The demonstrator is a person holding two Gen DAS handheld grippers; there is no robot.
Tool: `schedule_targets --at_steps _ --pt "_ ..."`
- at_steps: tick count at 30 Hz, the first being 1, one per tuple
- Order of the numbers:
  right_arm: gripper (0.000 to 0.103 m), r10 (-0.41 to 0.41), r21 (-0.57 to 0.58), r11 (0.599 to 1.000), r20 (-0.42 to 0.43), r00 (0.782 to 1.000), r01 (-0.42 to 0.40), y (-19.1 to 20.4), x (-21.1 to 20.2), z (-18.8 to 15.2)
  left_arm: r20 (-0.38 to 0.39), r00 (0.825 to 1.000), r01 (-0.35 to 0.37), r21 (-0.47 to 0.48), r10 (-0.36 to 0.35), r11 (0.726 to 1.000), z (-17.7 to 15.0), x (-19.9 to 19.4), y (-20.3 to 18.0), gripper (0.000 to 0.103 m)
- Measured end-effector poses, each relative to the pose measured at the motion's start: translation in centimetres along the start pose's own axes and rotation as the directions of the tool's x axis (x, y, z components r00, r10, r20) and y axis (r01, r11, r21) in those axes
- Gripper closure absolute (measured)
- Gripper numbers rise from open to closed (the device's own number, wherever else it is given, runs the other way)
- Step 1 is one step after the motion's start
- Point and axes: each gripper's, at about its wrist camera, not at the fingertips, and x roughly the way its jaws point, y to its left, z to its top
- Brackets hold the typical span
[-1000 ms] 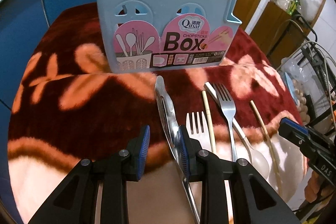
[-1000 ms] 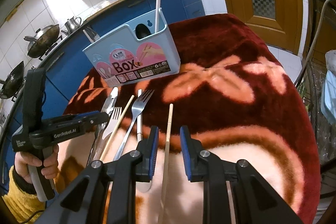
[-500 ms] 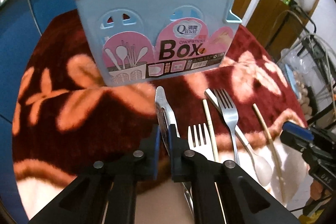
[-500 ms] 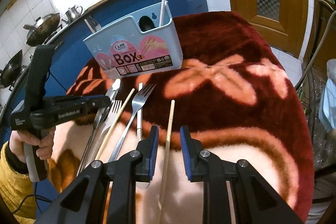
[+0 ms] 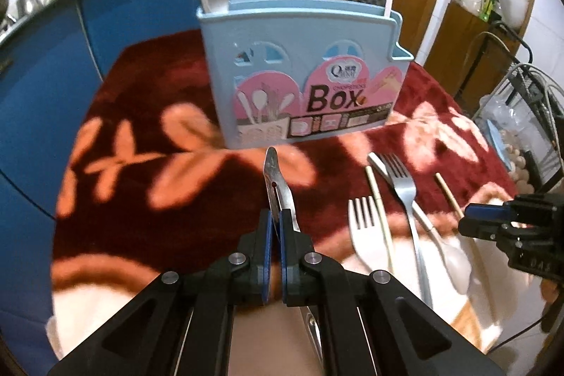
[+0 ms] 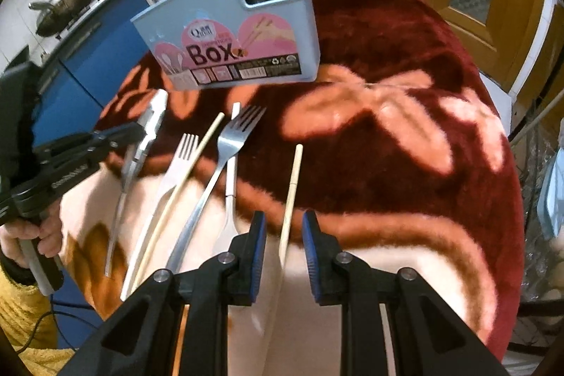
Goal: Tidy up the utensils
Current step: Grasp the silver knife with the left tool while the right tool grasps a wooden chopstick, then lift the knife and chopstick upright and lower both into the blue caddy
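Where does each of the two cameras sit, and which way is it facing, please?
Left wrist: on the left gripper, angled down at the butter knife in its shut fingers, the blue box behind; the right gripper shows at the edge.
Right wrist: on the right gripper, angled down at the chopstick between its open fingers; a hand holds the left gripper.
Shared: box, knife, steel fork, blanket.

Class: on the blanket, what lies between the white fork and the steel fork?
A pale chopstick lies between the white fork and the steel fork, clearest in the right wrist view.
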Motion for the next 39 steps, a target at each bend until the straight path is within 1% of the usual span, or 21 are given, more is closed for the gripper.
schedule_targets --at_steps 5,14,16,18,22,25,27,29,31,34,36,39 --pt "0.079 -0.002 -0.004 1.000 -0.070 0.998 0.002 0.2 1.1 0.7 0.031 0.999 -0.012 0.000 0.012 1.000 -0.1 -0.7 0.4 0.100" --pt "0.079 -0.020 -0.026 1.000 -0.143 0.990 0.017 0.6 2.0 2.0 0.054 0.998 0.013 -0.021 -0.012 1.000 -0.2 -1.0 0.9 0.100" --pt "0.083 -0.030 -0.039 0.999 -0.144 0.989 0.025 0.6 2.0 2.3 0.063 0.998 0.022 -0.024 -0.020 0.999 -0.3 -1.2 0.9 0.101" --pt "0.090 -0.046 -0.042 0.998 -0.132 0.990 0.040 0.7 2.1 2.4 0.073 0.997 0.029 -0.021 -0.027 0.999 -0.3 -1.4 0.8 0.102" --pt "0.097 -0.031 -0.015 0.999 -0.091 0.995 0.030 0.5 1.9 2.1 0.111 0.994 0.023 -0.009 -0.021 1.000 -0.2 -2.2 0.3 0.103" --pt "0.097 0.018 0.032 0.999 -0.043 0.999 -0.016 -0.2 1.4 1.6 0.131 0.991 0.037 -0.018 -0.034 0.999 0.0 -2.7 0.4 0.103" --pt "0.097 0.060 0.058 0.996 0.016 0.998 -0.061 -0.6 0.5 1.4 0.155 0.987 0.050 -0.027 -0.045 0.998 0.1 -3.2 0.5 0.103" --pt "0.097 0.086 0.061 0.994 0.086 0.993 -0.091 -0.6 -0.6 1.3 0.187 0.980 0.072 -0.036 -0.064 0.997 0.3 -3.8 0.6 0.103" --pt "0.097 0.105 0.056 0.992 0.165 0.981 -0.116 -0.3 -1.9 1.3 0.219 0.973 0.076 -0.041 -0.065 0.996 0.6 -4.4 0.6 0.103" --pt "0.097 0.125 0.040 0.989 0.293 0.948 -0.143 0.0 -3.9 1.6 0.269 0.961 0.081 -0.042 -0.067 0.996 1.6 -5.3 0.5 0.103" --pt "0.097 0.141 0.035 0.986 0.363 0.921 -0.165 0.1 -4.9 1.8 0.291 0.954 0.086 -0.044 -0.070 0.995 2.2 -5.7 0.4 0.103" --pt "0.097 0.152 0.024 0.983 0.457 0.877 -0.183 0.4 -5.9 2.6 0.338 0.938 0.097 -0.052 -0.074 0.994 3.4 -6.3 0.5 0.103"
